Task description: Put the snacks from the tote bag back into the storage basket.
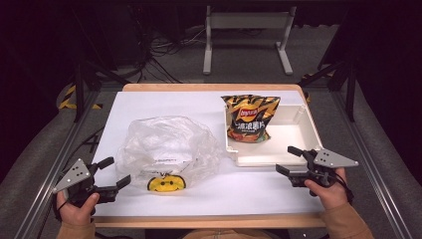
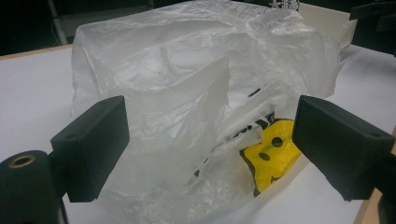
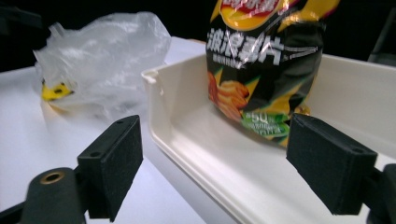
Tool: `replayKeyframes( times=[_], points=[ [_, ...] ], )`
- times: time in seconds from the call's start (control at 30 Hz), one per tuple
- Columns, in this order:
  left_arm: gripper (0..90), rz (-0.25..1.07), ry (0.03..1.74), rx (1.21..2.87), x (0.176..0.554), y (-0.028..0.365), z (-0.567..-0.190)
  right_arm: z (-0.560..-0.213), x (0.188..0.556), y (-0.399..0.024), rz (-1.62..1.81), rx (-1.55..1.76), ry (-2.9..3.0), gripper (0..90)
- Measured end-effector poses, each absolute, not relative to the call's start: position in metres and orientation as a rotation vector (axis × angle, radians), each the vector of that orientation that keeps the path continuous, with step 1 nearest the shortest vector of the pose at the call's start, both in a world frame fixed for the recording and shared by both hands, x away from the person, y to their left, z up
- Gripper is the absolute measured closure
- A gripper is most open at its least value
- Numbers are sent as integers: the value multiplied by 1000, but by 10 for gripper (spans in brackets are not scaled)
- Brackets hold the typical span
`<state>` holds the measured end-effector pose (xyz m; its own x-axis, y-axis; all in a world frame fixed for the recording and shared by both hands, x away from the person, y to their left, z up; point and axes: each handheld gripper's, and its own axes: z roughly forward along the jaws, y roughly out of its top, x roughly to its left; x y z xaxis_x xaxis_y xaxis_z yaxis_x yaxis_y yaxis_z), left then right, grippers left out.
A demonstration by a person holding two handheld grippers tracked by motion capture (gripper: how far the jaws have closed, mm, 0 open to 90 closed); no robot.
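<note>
My right gripper [image 1: 289, 159] jaws wide, nothing held, lower right; aim square at black-orange crisp packet [image 1: 250, 118] in cream plastic tray [image 1: 308, 130]. Left gripper [image 1: 114, 172] open too, facing crumpled clear plastic bag [image 1: 166, 147]; grip film edge only.

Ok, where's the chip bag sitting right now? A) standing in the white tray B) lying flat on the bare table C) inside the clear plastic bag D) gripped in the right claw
A: the chip bag stands upright inside the white tray, apart from the clear plastic bag; the right claw is open and empty beside the tray.
</note>
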<state>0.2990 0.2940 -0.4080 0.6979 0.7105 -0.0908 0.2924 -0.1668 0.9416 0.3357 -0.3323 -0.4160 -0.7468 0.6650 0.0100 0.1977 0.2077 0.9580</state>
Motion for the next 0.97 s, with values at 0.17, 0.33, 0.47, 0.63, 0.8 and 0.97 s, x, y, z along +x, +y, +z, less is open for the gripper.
replayKeyframes(
  times=[0.17,0.33,0.47,0.63,0.8,0.97],
  points=[
    [115,451,803,1761,299,293,-409,-429,337,-330,1552,816,2106,191],
    [113,444,801,1772,301,292,-411,-436,338,-329,1543,836,2106,184],
    [110,434,806,1786,303,292,-412,-441,339,-329,1527,877,2113,184],
    [106,427,807,1798,303,290,-413,-441,340,-328,1519,885,2111,176],
    [103,429,811,1796,304,291,-414,-441,340,-329,1517,895,2112,170],
    [102,429,810,1791,305,291,-414,-441,340,-328,1516,892,2110,169]
  ],
)
